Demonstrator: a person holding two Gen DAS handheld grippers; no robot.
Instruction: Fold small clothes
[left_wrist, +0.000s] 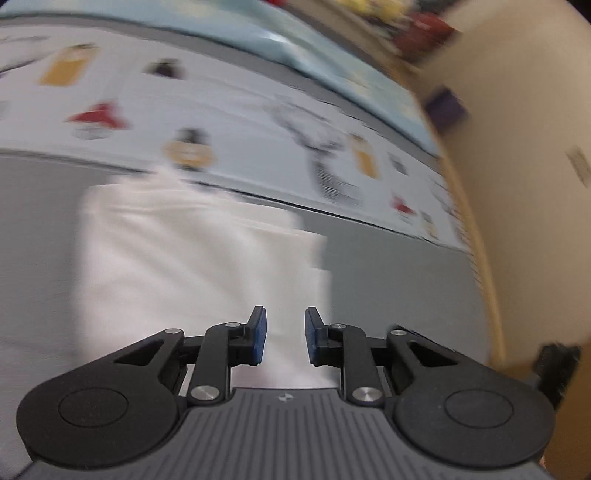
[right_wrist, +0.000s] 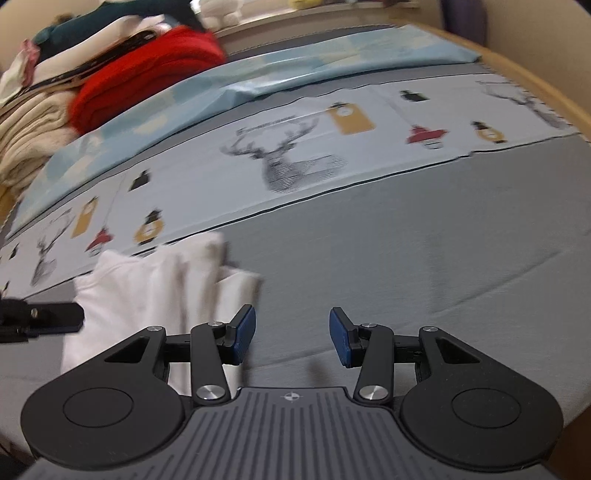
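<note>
Presently, the white garment (right_wrist: 155, 295) lies on the grey sheet (right_wrist: 406, 258), already doubled into a rough rectangle with several layers showing along its far and right edges. It sits just short of the printed cloth with deer and bottle pictures (right_wrist: 288, 162), one far corner appearing to touch that cloth's edge. The left wrist view is blurred, so finer creases cannot be read.

The left gripper (left_wrist: 285, 334) hovers over the near part of the garment (left_wrist: 192, 266), jaws parted with nothing between them. The right gripper (right_wrist: 291, 334) is beside the garment's right edge, over bare sheet, jaws spread wider and likewise empty. A dark piece at the left margin of the right wrist view (right_wrist: 40, 319) is probably the left gripper — it cannot be confirmed.

Judgement: a fold has been laid and both tools are free of the cloth, so the step in hand is either a further fold or tidying the finished bundle. The layers at the right edge look uneven, stepped rather than flush. The next move calls for a clean pinch on one edge through all layers, both grippers low to the sheet, carrying the edge across without dragging the layers beneath.

Beyond the printed cloth lies a pale blue cloth (right_wrist: 258, 81), and further back a pile of clothes (right_wrist: 110, 66) — red, cream and dark items stacked.
</note>
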